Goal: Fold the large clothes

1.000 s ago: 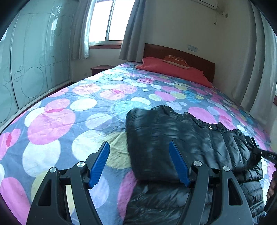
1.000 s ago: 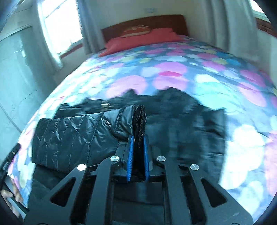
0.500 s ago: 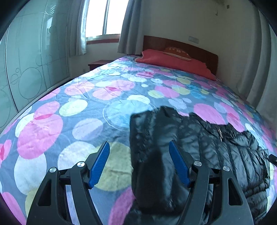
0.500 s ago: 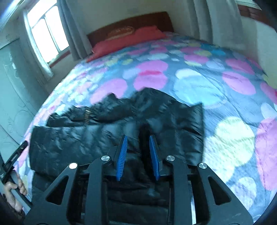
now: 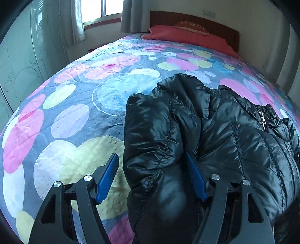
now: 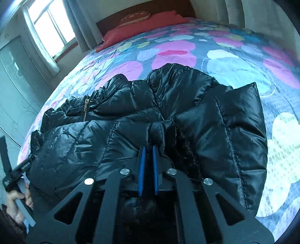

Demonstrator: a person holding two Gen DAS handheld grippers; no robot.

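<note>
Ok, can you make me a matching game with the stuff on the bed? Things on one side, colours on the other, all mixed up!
Things:
1. puffer jacket
2. pillow
3. tool pads
4. headboard

Colours:
A. blue
B. brown wood
C. shiny black
D. red

Pairs: 1-C, 2-D, 3-A, 4-B

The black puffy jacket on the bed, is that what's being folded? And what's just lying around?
For the job:
- black puffy jacket
- left gripper, fingers open around a jacket fold
- right gripper, fingers shut

Just there:
- spotty bedspread
- red pillow
- curtains
- window
</note>
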